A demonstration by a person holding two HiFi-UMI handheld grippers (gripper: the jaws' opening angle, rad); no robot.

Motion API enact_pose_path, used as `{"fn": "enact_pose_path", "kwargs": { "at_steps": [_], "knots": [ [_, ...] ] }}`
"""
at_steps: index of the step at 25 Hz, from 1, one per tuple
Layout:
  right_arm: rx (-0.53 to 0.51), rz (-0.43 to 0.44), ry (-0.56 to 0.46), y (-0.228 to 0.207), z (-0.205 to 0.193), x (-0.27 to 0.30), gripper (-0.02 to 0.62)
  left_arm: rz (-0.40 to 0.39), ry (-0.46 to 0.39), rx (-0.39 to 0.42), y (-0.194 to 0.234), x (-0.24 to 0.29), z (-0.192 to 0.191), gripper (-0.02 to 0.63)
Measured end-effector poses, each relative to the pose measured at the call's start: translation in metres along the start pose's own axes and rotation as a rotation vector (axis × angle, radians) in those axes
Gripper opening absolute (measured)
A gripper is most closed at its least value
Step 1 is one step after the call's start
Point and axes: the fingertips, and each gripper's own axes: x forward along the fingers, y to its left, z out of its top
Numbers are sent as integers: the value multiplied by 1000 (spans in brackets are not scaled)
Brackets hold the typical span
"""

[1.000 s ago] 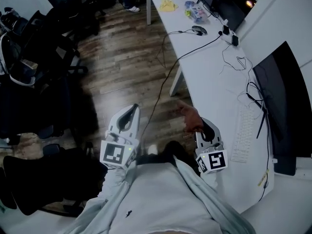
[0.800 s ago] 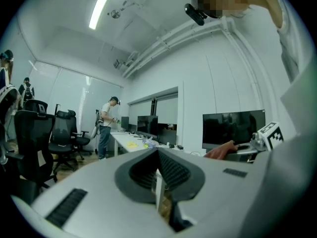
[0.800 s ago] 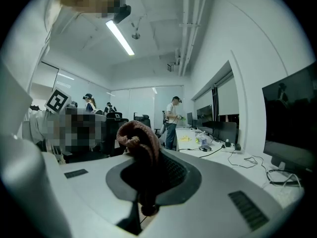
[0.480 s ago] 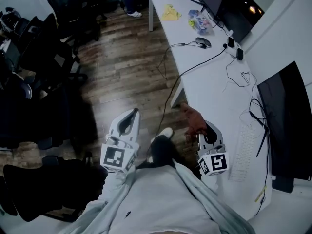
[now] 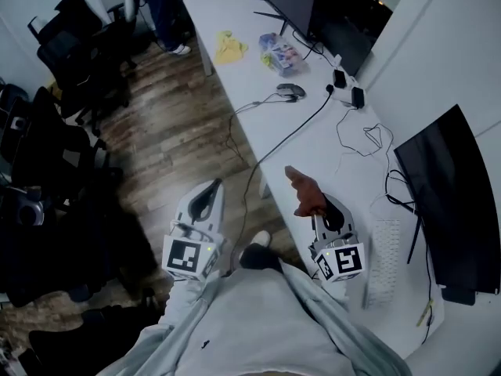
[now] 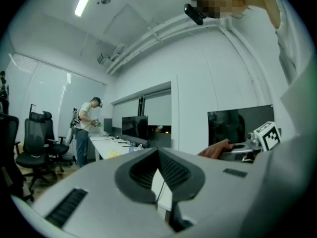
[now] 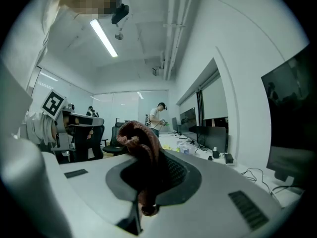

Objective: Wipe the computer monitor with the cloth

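Nearest the camera, the wearer's pale top (image 5: 250,319) fills the bottom of the head view, with both tools held out in front of it. The left hand-held gripper (image 5: 211,188) hangs over the wooden floor (image 5: 172,124), just off the front edge of the white surface (image 5: 313,147); its own view shows the jaws clenched together with nothing caught between them. The right hand-held gripper (image 5: 322,210) is over the near edge of the surface, and its jaws are clamped on a reddish-brown cloth (image 5: 304,190). The cloth bunches up and sticks out beyond the tips, and in the right gripper view it stands as a crumpled lump (image 7: 140,145) rising out of the jaws. The cloth is in the air, not touching the surface. Just to its right lies a white keyboard (image 5: 383,261), and beyond the keyboard stands the dark monitor (image 5: 446,186), well apart from the cloth, with its screen blank. Loose black cables (image 5: 368,143) trail across the surface farther on, leading toward a mouse (image 5: 291,91). Past that lie a yellow crumpled item (image 5: 228,47) and a small colourful packet (image 5: 282,53), beside a second dark screen (image 5: 313,6). At the far end a person (image 5: 160,6) stands by the surface, and black office chairs (image 5: 70,45) sit on the floor to the left.
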Motion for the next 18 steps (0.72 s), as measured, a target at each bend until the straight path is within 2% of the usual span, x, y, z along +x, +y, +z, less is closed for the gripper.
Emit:
{"fn": "enact_pose_path", "kwargs": {
  "at_steps": [9, 18],
  "knots": [
    [35, -217, -27, -94, 12, 1, 41, -196, -29, 24, -34, 113, 20, 20],
    [55, -440, -38, -144, 13, -49, 41, -417, -49, 37, -94, 180, 30, 20]
  ]
}}
